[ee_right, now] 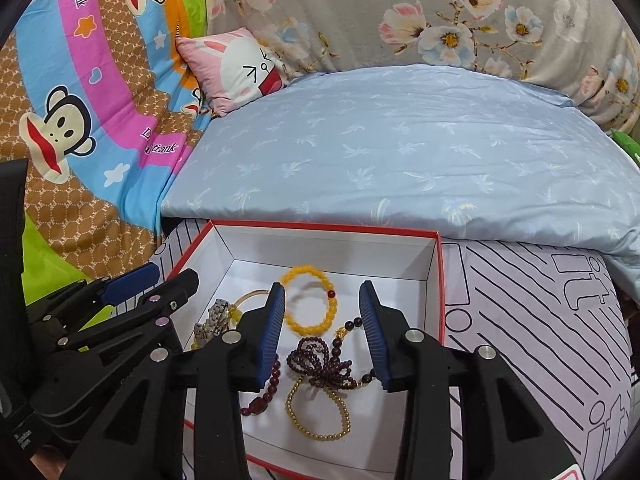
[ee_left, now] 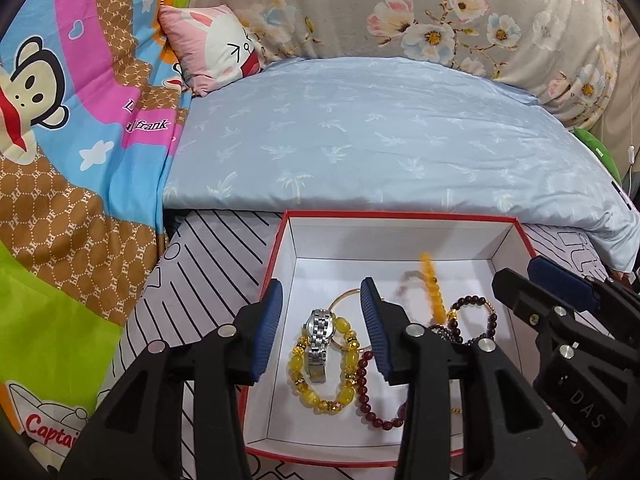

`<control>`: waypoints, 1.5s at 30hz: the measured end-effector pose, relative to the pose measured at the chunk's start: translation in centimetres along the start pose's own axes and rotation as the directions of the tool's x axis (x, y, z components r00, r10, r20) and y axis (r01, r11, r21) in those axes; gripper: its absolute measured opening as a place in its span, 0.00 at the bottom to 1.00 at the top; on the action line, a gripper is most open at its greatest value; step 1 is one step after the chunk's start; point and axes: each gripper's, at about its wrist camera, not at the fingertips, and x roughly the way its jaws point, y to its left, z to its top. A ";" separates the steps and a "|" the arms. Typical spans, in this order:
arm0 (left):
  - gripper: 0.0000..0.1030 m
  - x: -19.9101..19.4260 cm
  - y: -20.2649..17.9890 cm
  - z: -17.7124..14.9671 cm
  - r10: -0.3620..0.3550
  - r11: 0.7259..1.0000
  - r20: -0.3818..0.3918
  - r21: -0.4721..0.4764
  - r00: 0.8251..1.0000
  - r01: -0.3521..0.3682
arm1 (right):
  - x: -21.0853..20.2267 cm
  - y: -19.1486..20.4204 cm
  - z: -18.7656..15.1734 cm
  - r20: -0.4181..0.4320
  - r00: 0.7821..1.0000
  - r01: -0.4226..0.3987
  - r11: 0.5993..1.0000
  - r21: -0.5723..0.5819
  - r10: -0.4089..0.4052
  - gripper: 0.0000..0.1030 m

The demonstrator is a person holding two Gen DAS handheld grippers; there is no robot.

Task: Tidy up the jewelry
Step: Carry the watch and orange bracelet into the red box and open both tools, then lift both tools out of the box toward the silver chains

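A white box with a red rim sits on a line-patterned sheet and holds the jewelry. My left gripper is open above a silver watch that lies across a yellow bead bracelet; its pads touch neither. My right gripper is open over an orange bead bracelet, which looks blurred and upright in the left wrist view. A tangle of dark purple beads, a small gold bead bracelet and a dark red bracelet also lie inside.
A pale blue quilt lies just behind the box. A cartoon monkey blanket is bunched at the left, with a pink rabbit cushion and a floral cover at the back. The other gripper's fingers crowd each view's side.
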 end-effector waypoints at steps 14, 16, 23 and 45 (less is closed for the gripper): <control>0.38 -1.6 -0.6 -1.0 0.005 1.000 0.002 0.015 1.000 -0.005 | -1.6 0.9 -1.0 -0.001 1.000 -0.009 1.000 -0.006 0.009 0.38; 0.38 -1.9 -0.7 -1.0 0.004 1.000 0.002 0.015 1.000 -0.004 | -1.9 0.9 -1.1 0.001 1.000 -0.009 1.000 -0.006 0.009 0.38; 0.38 -3.4 -1.1 -1.3 0.001 1.000 0.014 0.021 1.000 -0.001 | -3.5 1.1 -1.3 0.012 1.000 -0.009 1.000 -0.007 0.009 0.39; 0.43 -10.0 -0.5 -6.4 -0.024 1.000 0.016 0.014 1.000 0.024 | -11.6 -0.2 -7.9 0.016 1.000 0.020 1.000 0.008 -0.021 0.39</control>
